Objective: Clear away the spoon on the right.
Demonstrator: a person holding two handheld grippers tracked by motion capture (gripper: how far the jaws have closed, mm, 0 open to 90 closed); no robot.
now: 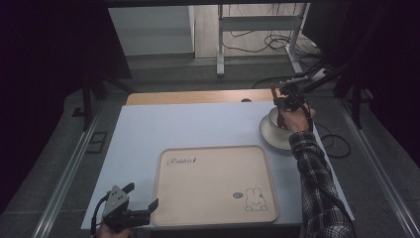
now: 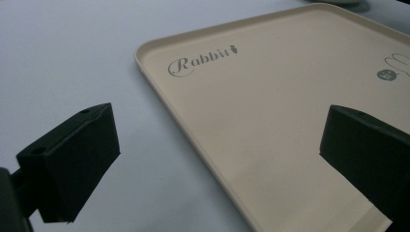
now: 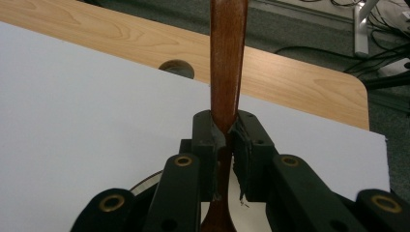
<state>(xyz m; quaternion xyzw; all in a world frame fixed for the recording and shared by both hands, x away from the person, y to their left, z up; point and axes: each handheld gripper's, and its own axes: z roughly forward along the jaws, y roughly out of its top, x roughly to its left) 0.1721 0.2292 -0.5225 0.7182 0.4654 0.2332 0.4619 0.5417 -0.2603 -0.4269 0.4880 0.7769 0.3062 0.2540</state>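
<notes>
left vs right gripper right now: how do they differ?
The left gripper has its jaws wide apart with nothing between them; the right gripper is shut on a wooden spoon. The left one sits beside the beige tray; the right one is over the white bowl. Both have black jaws.

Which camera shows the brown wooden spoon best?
The right gripper view: the wooden spoon stands big and close, its handle pinched between the right hand-held gripper jaws. The high view shows it small, over the bowl.
</notes>
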